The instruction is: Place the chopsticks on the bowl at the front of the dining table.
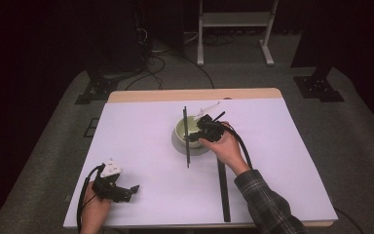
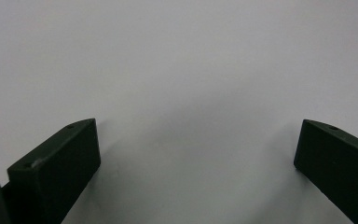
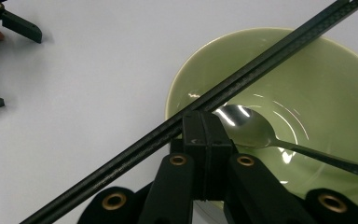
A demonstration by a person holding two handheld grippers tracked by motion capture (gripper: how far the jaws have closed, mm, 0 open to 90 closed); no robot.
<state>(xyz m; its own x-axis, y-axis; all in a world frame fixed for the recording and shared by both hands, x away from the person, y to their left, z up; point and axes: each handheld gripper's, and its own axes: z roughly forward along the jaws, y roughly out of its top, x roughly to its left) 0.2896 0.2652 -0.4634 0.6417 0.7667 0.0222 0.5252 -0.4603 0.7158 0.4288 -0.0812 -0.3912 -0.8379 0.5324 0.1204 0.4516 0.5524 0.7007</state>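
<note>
A pale green bowl (image 1: 180, 129) (image 3: 326, 84) stands on a grey saucer (image 1: 177, 145) near the table's middle. A metal spoon (image 3: 247, 126) lies inside it, its handle (image 1: 209, 107) sticking out toward the back. My right gripper (image 1: 197, 134) (image 3: 204, 122) hovers at the bowl's near rim, shut on a thin black rod (image 1: 186, 141) (image 3: 279, 49) that crosses over the bowl. My left gripper (image 1: 135, 189) (image 2: 198, 149) rests at the front left, open, with bare white table between its jaws; it also shows far off in the right gripper view (image 3: 14, 63).
A second long black strip (image 1: 223, 190) lies on the white table cover (image 1: 141, 136), running from the right hand toward the front edge. A wooden edge (image 1: 195, 94) borders the back. A white stand (image 1: 233, 19) is on the floor behind.
</note>
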